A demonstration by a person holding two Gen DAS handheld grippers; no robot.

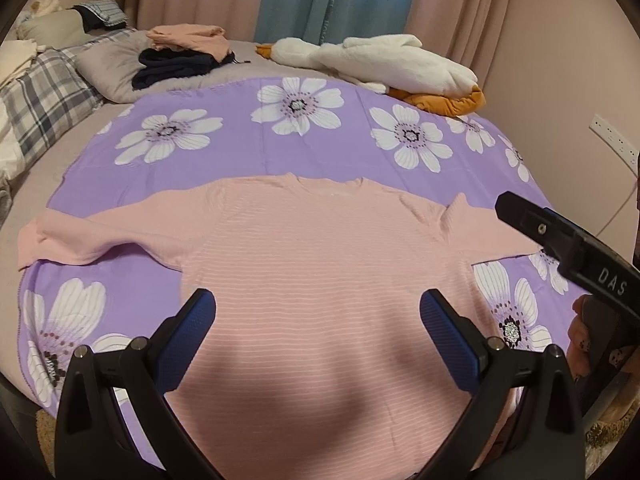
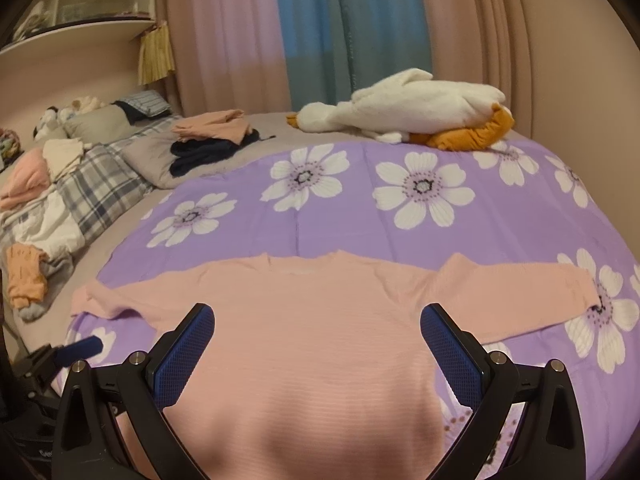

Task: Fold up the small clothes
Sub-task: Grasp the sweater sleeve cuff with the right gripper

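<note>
A pink striped long-sleeved top [image 1: 320, 264] lies flat on a purple flowered sheet [image 1: 248, 148], neck away from me and both sleeves spread out. It also shows in the right wrist view [image 2: 312, 328]. My left gripper [image 1: 318, 312] is open and empty, hovering over the lower body of the top. My right gripper [image 2: 317, 326] is open and empty over the same part; its black body [image 1: 568, 248] shows at the right of the left wrist view, above the right sleeve. A blue fingertip of the left gripper [image 2: 80, 348] shows at the left of the right wrist view.
A pile of folded pink and navy clothes [image 2: 212, 140] sits at the back left on the bed. A white plush goose [image 2: 408, 116] lies at the back right. Plaid pillows [image 2: 92, 196] and loose garments [image 2: 24, 276] lie along the left. Curtains hang behind.
</note>
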